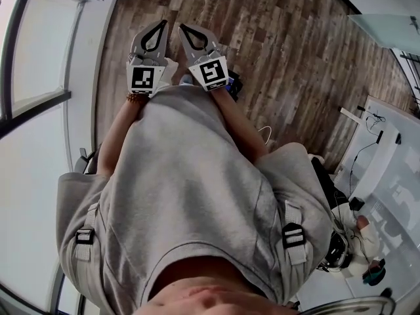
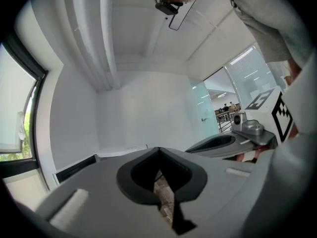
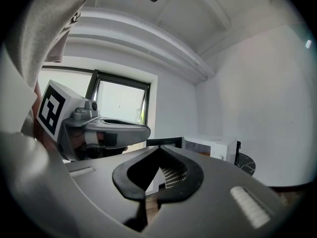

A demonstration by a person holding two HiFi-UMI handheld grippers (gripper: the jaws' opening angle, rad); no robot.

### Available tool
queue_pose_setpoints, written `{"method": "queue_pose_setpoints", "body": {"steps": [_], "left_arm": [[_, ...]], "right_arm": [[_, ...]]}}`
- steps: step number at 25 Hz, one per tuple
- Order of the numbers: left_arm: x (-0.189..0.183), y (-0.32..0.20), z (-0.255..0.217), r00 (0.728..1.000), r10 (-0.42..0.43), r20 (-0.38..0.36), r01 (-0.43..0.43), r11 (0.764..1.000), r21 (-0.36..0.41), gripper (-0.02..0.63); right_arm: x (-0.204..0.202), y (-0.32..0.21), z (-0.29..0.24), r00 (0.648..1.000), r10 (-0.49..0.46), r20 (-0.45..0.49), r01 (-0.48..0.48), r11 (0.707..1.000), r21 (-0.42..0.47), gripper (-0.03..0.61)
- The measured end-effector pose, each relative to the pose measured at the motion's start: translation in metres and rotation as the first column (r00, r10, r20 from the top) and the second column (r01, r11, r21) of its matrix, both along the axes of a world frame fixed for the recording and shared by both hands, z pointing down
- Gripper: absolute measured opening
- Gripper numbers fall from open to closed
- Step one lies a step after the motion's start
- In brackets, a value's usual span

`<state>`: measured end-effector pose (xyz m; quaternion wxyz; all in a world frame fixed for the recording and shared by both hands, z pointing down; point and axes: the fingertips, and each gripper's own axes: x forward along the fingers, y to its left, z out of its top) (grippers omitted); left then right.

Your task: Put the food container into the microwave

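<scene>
1. Fingers of the left gripper (image 2: 158, 148) are pressed together with nothing between them. Those of the right gripper (image 3: 159, 148) also meet at the tips, empty. Both grippers hang low before the person's grey shirt (image 1: 190, 195), over the wooden floor (image 1: 289, 58).
2. No view shows the food container, so I cannot tell where it is or which worktop edge it sits by.
3. Unseen, it can only be guessed at: probably light and thin-walled, apt to flex or spill if squeezed. Opposite side walls near the rim, kept level, seem the safest hold.
4. Well ahead stands the microwave (image 3: 210, 147), its door (image 3: 166, 142) open toward the window (image 3: 119, 103). Its support is hidden behind the fingers.
5. Off to the right, a white worktop (image 1: 394, 169) has its near edge well apart from both grippers, which leaves room to walk.
</scene>
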<state>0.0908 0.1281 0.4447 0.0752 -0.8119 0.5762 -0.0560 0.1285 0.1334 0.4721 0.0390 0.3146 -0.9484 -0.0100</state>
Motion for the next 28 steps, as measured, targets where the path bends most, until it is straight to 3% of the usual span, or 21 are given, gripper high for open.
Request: {"method": "queue_pose_setpoints", "body": {"steps": [7,13,28], "left_arm": [[-0.018,-0.001,0.001,0.999,-0.033,0.025,0.034,0.999,-0.015,-0.002],[-0.011,-0.032,0.005,0.998,-0.049,0.038,0.05,0.998,-0.042,-0.002],[-0.03,0.002,0.008,1.0,-0.015,-0.001,0.015,1.0,-0.022,-0.002]], "right_arm": [[-0.019,-0.002,0.003,0.999,-0.034,0.014,0.035,0.999,-0.014,0.011],[-0.01,-0.036,0.007,0.998,-0.05,0.024,0.051,0.998,-0.038,0.011],[-0.032,0.001,0.014,0.999,-0.05,-0.013,0.05,0.998,-0.024,0.011]]}}
